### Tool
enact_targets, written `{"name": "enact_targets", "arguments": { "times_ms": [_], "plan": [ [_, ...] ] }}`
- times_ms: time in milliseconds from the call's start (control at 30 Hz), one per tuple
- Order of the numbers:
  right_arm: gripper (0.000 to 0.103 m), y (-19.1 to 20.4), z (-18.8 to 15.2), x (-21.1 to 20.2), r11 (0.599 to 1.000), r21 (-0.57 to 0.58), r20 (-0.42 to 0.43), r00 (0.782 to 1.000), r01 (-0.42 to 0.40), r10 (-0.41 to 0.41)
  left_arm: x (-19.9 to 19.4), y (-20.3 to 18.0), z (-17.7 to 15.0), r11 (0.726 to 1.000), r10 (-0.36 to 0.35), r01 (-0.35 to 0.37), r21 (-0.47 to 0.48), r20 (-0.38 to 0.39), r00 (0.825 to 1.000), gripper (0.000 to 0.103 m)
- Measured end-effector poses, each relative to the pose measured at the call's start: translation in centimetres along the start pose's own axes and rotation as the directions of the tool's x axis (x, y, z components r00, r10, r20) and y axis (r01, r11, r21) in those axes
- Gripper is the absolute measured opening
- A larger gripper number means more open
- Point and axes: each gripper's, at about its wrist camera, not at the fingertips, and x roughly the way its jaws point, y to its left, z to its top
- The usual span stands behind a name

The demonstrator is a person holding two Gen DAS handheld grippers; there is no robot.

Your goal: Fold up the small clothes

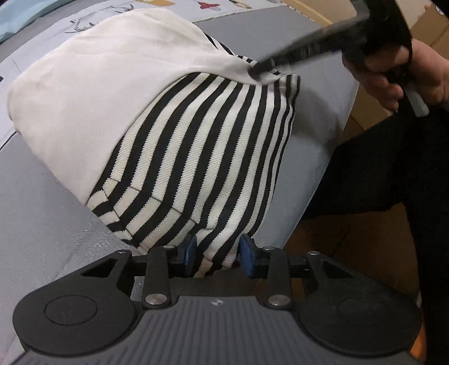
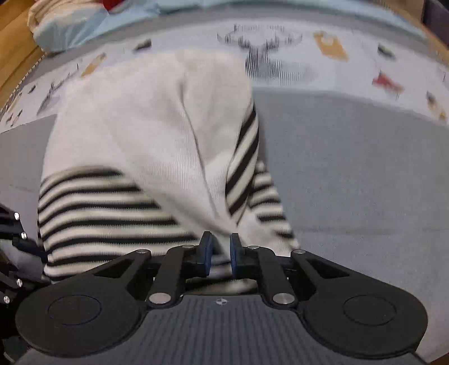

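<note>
The garment (image 1: 174, 134) is being pinched at its near edge by the left gripper (image 1: 216, 257) and at its far corner by the right gripper (image 2: 219, 254), both jaws narrowed on cloth.

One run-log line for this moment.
left tongs: shut on striped garment | right tongs: pinching same garment's cream part | surface: grey mat | fold: unfinished

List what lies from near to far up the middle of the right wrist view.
Right gripper fingers pinching fabric → striped cloth → plain white cloth → patterned sheet → light blue bedding.
</note>
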Motion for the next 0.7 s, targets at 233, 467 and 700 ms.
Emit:
{"name": "enact_targets", "arguments": {
  "times_ms": [233, 467, 700],
  "plan": [
    [0.027, -1.2, 3.4, -3.4, 0.975, 0.16, 0.31, 0.946, -0.153, 0.098, -6.7, 3.1, 0.5, 0.989, -0.024, 0.069, -0.13, 0.321, 0.947, 0.039],
    [0.026, -1.6, 5.5, 2.0, 0.982, 0.162, 0.181, 0.981, -0.098, 0.068, -8.1, 6.5, 2.9, 0.938, 0.204, -0.047, -0.344, 0.436, 0.877, 0.038],
    [0.03, -2.9, 5.6, 5.8, 0.967, 0.251, 0.04, 0.998, 0.033, -0.044, -7.1, 7.3, 4.4, 0.92, 0.277, -0.12, -0.373, 0.403, 0.872, 0.018]
  ]
}}
